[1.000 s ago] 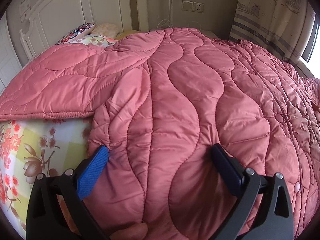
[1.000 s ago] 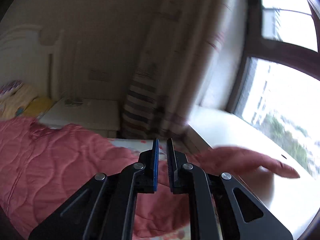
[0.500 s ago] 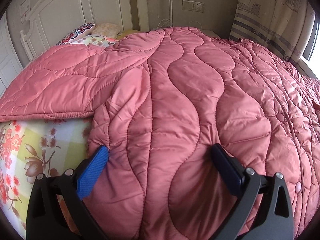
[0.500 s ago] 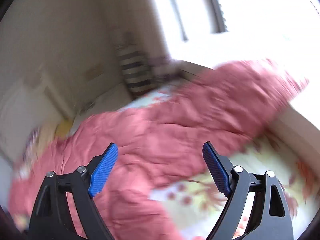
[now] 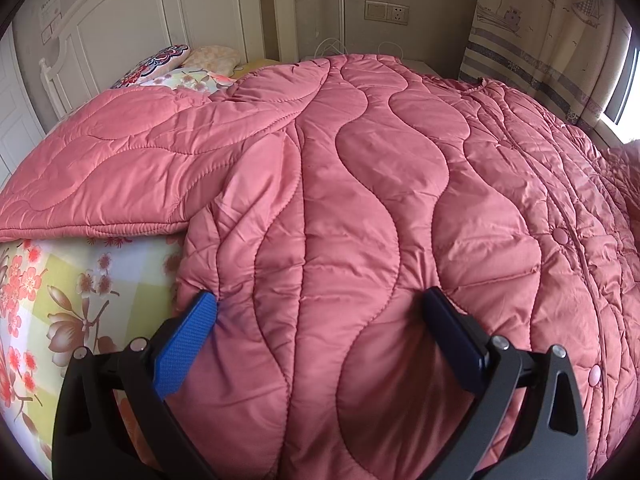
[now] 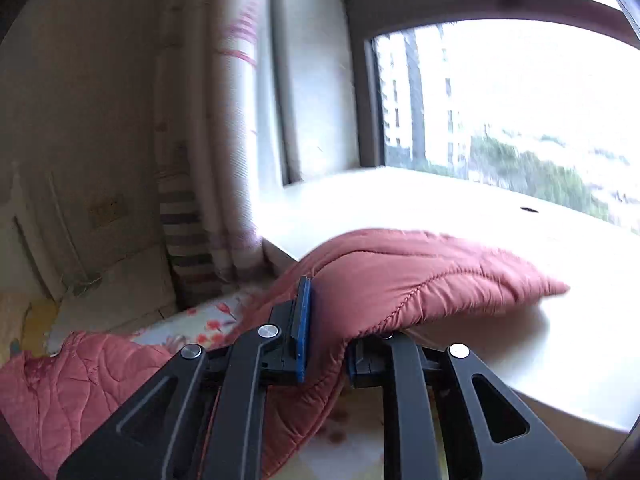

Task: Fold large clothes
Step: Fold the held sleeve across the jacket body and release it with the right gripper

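One large pink quilted coat [image 5: 360, 208] lies spread across the bed, covering most of the flowered sheet [image 5: 48, 292]. Wavy stitch lines run along its length, and a row of snap buttons [image 5: 560, 234] runs down its right side. One sleeve [image 5: 120, 176] lies flat toward the left, its cuff edge resting on the sheet.

The left gripper [image 5: 320, 336] sits low at the near hem of the coat. Its jaws stand wide apart — the blue pad [image 5: 186, 344] touches the coat's left edge, the dark pad presses into the fabric further right, and a broad span of quilting bulges between them without being pinched.

The right gripper [image 6: 324, 340] is closed on the other sleeve [image 6: 420, 272]. The fabric is clamped between the two pads and drapes over the right one; the free end of the sleeve extends right, out over the white windowsill [image 6: 520, 320]. More of the coat shows at the lower left of the right wrist view.

Beyond the coat, patterned pillows [image 5: 168, 64] lie against a white headboard [image 5: 132, 24]. A wall socket [image 5: 386, 12] and a striped curtain [image 5: 532, 40] with a boat print stand behind the bed — the window [image 6: 500, 112] lies to the right.
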{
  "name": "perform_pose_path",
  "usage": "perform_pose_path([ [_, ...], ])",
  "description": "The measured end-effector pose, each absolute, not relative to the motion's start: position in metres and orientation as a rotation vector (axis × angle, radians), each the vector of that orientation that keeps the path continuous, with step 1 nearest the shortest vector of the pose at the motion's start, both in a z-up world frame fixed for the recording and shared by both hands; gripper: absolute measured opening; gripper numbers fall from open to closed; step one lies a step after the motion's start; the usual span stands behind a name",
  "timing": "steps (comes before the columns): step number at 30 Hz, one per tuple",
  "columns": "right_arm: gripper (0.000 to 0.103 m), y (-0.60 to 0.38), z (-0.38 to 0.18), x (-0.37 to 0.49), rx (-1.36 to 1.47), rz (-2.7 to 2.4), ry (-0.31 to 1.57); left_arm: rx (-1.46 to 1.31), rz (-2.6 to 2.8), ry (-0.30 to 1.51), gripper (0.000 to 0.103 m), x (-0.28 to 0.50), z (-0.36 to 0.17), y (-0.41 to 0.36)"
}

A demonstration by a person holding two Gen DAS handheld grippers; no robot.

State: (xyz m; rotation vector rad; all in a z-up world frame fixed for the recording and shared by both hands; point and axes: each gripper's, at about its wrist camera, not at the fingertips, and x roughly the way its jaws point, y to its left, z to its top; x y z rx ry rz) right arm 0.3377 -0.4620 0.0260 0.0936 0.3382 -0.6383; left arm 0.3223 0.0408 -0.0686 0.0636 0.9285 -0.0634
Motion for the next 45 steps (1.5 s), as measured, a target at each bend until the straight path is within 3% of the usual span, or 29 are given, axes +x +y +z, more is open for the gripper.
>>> perform_pose_path([
  [4, 0.017, -0.302, 0.02, 0.372, -0.526, -0.34, 0.331, 0.063, -0.064, 0.928, 0.101, 0.322, -0.069, 0.04],
  [7, 0.019, -0.205, -0.047, 0.362, -0.918, -0.129, 0.412, 0.059, -0.066, 0.928, 0.101, 0.322, -0.069, 0.041],
  [10, 0.025, -0.175, -0.111, 0.35, -1.058, -0.025, 0.546, 0.058, -0.067, 0.928, 0.101, 0.322, -0.069, 0.041],
  [12, 0.026, -0.187, -0.109, 0.346, -0.979, -0.071, 0.521, 0.058, -0.067, 0.927, 0.101, 0.322, -0.069, 0.041],
  [14, 0.051, -0.206, -0.093, 0.349, -0.881, -0.083, 0.55, 0.059, -0.066, 0.928, 0.101, 0.323, -0.068, 0.041],
  [15, 0.073, -0.218, -0.084, 0.35, -0.817, -0.081, 0.556, 0.059, -0.066, 0.927, 0.101, 0.322, -0.069, 0.041],
  [16, 0.083, -0.228, -0.077, 0.355, -0.76, -0.06, 0.577, 0.059, -0.066, 0.927, 0.101, 0.322, -0.069, 0.041],
  [19, 0.082, -0.274, -0.052, 0.346, -0.496, 0.015, 0.649, 0.059, -0.066, 0.927, 0.101, 0.322, -0.069, 0.041],
  [21, 0.076, -0.301, -0.043, 0.336, -0.335, 0.015, 0.671, 0.06, -0.065, 0.927, 0.101, 0.323, -0.069, 0.041],
  [26, 0.075, -0.375, -0.057, 0.349, -0.04, -0.09, 0.816, 0.063, -0.065, 0.926, 0.101, 0.323, -0.069, 0.04],
  [29, 0.075, -0.392, -0.049, 0.346, 0.093, -0.042, 0.776, 0.063, -0.064, 0.926, 0.101, 0.323, -0.069, 0.04],
  [36, 0.074, -0.359, -0.049, 0.327, -0.041, 0.097, 0.75, 0.066, -0.074, 0.924, 0.101, 0.316, -0.044, 0.033],
  [39, 0.083, -0.329, -0.06, 0.339, -0.227, 0.136, 0.838, 0.063, -0.127, 0.81, 0.101, 0.315, -0.005, 0.018],
  [45, 0.086, -0.33, -0.06, 0.338, -0.21, 0.134, 0.859, 0.18, -0.207, 0.761, 0.101, 0.379, 0.003, -0.046],
])
